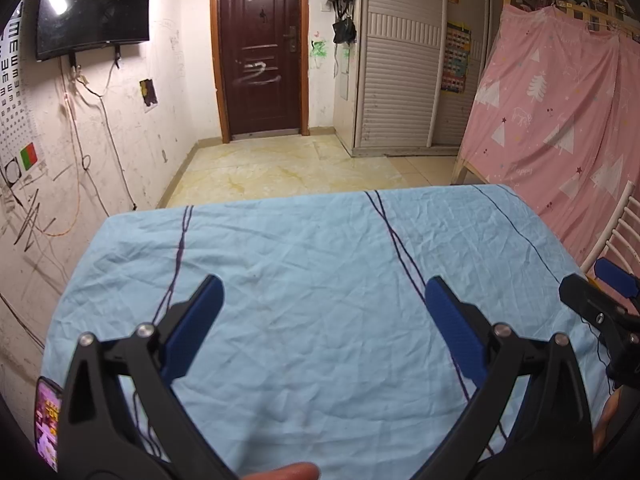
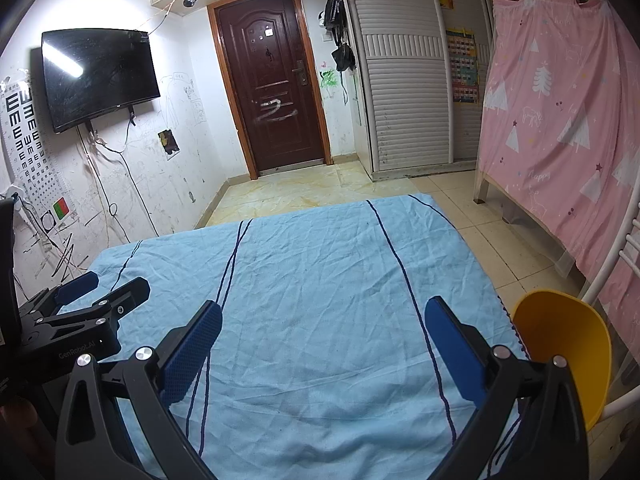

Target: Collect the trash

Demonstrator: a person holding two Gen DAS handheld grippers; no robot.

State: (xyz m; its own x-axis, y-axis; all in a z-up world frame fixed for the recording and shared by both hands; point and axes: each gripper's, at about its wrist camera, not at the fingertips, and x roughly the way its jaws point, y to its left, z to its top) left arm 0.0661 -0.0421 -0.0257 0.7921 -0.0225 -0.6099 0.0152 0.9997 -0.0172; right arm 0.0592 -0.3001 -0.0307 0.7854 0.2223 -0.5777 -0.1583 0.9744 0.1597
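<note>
A table covered by a wrinkled light-blue cloth (image 1: pixel 320 248) with thin dark stripes fills both views. No loose trash shows on it in either view. My left gripper (image 1: pixel 323 286) hovers open over the near part of the cloth with nothing between its blue pads. It also appears at the left edge of the right wrist view as the left gripper (image 2: pixel 110 286). My right gripper (image 2: pixel 324 306) is open and empty above the cloth (image 2: pixel 320 264). The right gripper (image 1: pixel 592 282) also shows at the left wrist view's right edge. A yellow plastic container (image 2: pixel 560 352) stands at the table's right edge, beside my right finger.
A phone (image 1: pixel 48 420) with a lit screen lies at the near left corner. White chair rails (image 2: pixel 628 248) stand right of the table, with a pink curtain (image 2: pixel 560 120) behind. Tiled floor leads to a dark door (image 2: pixel 272 92); a wall TV (image 2: pixel 96 76) hangs at left.
</note>
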